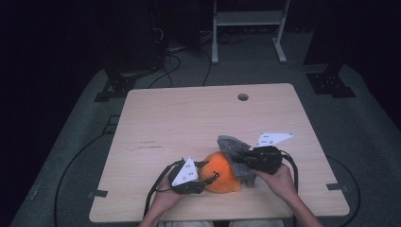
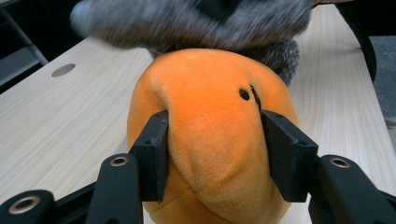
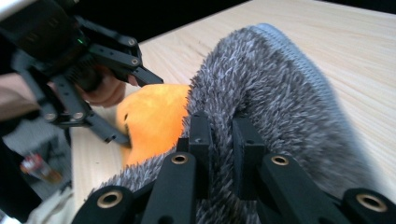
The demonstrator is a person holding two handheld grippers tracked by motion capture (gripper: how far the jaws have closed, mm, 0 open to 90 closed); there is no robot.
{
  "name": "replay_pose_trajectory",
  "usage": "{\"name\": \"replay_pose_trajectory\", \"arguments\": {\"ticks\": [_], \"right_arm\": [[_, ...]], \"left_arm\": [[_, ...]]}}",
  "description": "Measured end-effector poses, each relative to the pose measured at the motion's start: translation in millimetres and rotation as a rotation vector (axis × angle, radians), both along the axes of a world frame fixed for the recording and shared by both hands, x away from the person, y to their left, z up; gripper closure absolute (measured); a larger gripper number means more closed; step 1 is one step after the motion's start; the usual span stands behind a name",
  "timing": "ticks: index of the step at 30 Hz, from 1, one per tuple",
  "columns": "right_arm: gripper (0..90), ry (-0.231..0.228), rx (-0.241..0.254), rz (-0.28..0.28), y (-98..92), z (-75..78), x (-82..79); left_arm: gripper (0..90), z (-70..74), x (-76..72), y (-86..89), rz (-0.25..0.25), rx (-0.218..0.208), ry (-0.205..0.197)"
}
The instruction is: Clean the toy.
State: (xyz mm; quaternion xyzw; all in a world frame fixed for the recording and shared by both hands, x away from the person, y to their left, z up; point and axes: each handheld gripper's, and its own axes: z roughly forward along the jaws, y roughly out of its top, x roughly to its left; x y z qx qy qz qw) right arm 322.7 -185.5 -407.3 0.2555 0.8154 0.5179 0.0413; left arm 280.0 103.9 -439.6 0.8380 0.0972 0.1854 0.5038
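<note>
1. An orange plush toy [image 1: 221, 176] sits near the front edge of the pale wooden desk [image 1: 179, 118], with a grey furry cloth [image 1: 232, 147] draped over its far right side.
2. The left hand-held gripper [image 1: 208, 179] pinches the orange plush toy; in the left gripper view its two black jaws press into the soft flanks [image 2: 215, 140], denting the fabric, with small dark marks [image 2: 247, 93] on the plush just above them.
3. The right hand-held gripper [image 1: 239, 158] has its jaws pressed together on a fold of the grey furry cloth; the right gripper view shows the fur [image 3: 261, 93] bunched up between the pads [image 3: 201, 135].
4. That same view catches the left hand-held gripper [image 3: 123, 107] from the opposite side, its jaws bracketing the orange plush [image 3: 159, 116], a detail the high view leaves small and dark.
5. The high view alone lays out the setting: both forearms entering from the bottom edge, a round hole [image 1: 243, 97] near the desk's far edge, cables on the grey floor and a white frame [image 1: 248, 28] beyond.
</note>
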Motion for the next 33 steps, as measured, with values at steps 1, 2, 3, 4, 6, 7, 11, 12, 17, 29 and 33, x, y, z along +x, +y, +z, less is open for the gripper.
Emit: {"name": "replay_pose_trajectory", "arguments": {"ticks": [1, 2, 3, 4, 6, 7, 11, 12, 17, 29, 33], "right_arm": [[79.7, 0.015, -0.006, 0.001, 3.1, -4.2, 3.3], [79.7, 0.032, 0.004, -0.002, 1.4, -9.3, 6.9], [79.7, 0.032, 0.004, -0.002, 1.4, -9.3, 6.9], [79.8, 0.05, 0.013, -0.013, -3.1, -13.9, 9.4], [79.8, 0.073, -0.029, -0.073, -20.8, -20.1, 8.8], [79.8, 0.073, -0.029, -0.073, -20.8, -20.1, 8.8], [79.8, 0.074, 0.013, -0.075, -26.5, -18.2, -1.9], [79.8, 0.052, -0.009, -0.062, -17.5, -19.4, -4.9], [79.8, 0.105, -0.046, -0.094, -27.6, -29.5, -8.0], [79.7, 0.071, -0.091, -0.091, -24.5, -29.9, -15.7], [79.5, -0.006, -0.007, -0.032, -5.9, -2.1, -24.4]], "left_arm": [[46.4, -0.7, 0.6, 1.4, 0.004, -0.001, 0.009], [46.4, -1.2, 1.2, 2.7, 0.004, -0.003, 0.017], [46.4, -1.2, 1.2, 2.7, 0.004, -0.003, 0.017], [46.4, -1.7, 1.4, 3.0, 0.006, -0.01, 0.023], [46.6, -2.7, 3.4, 4.5, 0.012, -0.014, 0.035], [46.6, -2.7, 3.4, 4.5, 0.012, -0.014, 0.035], [46.6, -4.0, 5.5, 7.4, 0.014, -0.021, 0.051], [46.6, -4.0, 6.3, 8.2, 0.018, -0.019, 0.058], [46.3, -5.9, 10.8, 13.0, 0.042, -0.036, 0.101], [45.7, -3.6, 12.0, 10.0, 0.053, -0.045, 0.109], [45.5, -1.4, 7.5, -1.0, 0.025, -0.03, 0.068]]}}
